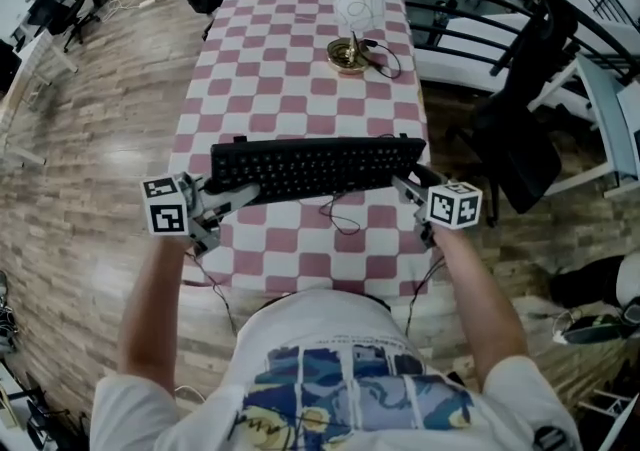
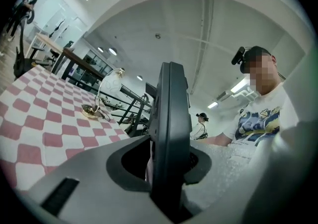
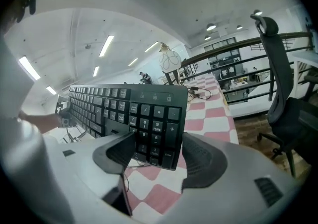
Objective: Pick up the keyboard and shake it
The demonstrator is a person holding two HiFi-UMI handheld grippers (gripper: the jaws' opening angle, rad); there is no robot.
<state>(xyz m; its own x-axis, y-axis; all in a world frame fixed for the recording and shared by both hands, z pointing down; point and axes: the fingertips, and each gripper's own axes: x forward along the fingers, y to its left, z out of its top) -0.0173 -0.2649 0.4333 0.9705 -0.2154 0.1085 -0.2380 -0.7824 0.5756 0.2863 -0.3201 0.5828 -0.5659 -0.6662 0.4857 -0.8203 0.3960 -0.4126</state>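
Observation:
A black keyboard (image 1: 315,167) hangs level above the near part of the checkered table, held at both ends. My left gripper (image 1: 235,197) is shut on its left end. In the left gripper view the keyboard (image 2: 171,118) shows edge-on, clamped between the jaws of the left gripper (image 2: 169,166). My right gripper (image 1: 405,184) is shut on the right end. In the right gripper view the number-pad end of the keyboard (image 3: 149,113) sits between the pads of the right gripper (image 3: 158,153). The keyboard's thin cable (image 1: 340,214) trails down onto the cloth.
The table (image 1: 300,79) carries a red-and-white checkered cloth. At its far end stands a glass-globe lamp (image 1: 356,7) on a brass base (image 1: 347,55). A black office chair (image 1: 520,139) and a railing are on the right, with wooden floor on the left.

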